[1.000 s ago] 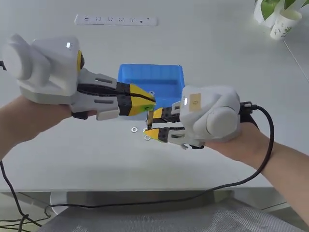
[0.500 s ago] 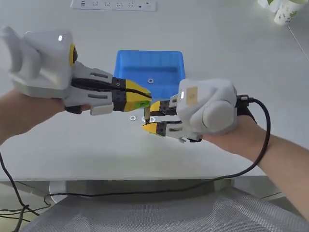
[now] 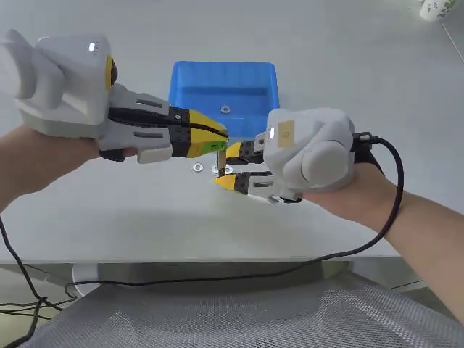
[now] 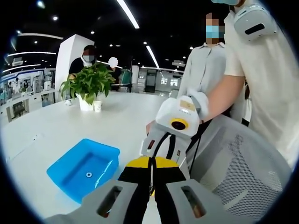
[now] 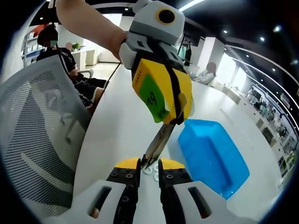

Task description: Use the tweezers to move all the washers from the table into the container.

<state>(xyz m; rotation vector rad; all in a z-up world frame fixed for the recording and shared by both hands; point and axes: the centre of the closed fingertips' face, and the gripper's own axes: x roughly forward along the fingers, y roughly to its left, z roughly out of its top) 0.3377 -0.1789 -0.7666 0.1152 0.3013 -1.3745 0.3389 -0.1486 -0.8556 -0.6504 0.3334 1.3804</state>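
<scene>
My left gripper [image 3: 217,142] is shut on the top of slim metal tweezers [image 3: 221,165], which point down at the white table. My right gripper [image 3: 229,167] comes in from the right, and its yellow jaws pinch the tweezers' lower arms [image 5: 154,147]. Two small washers [image 3: 198,168] lie on the table beside the tweezers' tips, one of them [image 3: 227,170] between the right jaws; washers [image 5: 150,171] also show under the tips in the right gripper view. The blue container [image 3: 254,80] stands just behind and holds one washer [image 3: 225,109], which the left gripper view shows too [image 4: 88,175].
The table's front edge [image 3: 217,259] runs close below the grippers, with a grey mesh chair [image 3: 239,312] under it. A black cable [image 3: 384,217] trails from my right gripper. A potted plant [image 4: 88,86] stands far across the table, and people stand nearby.
The head camera has tilted, so everything sits higher in the picture. The tweezers' tips have come closer to the washers, and my right jaws now straddle one washer.
</scene>
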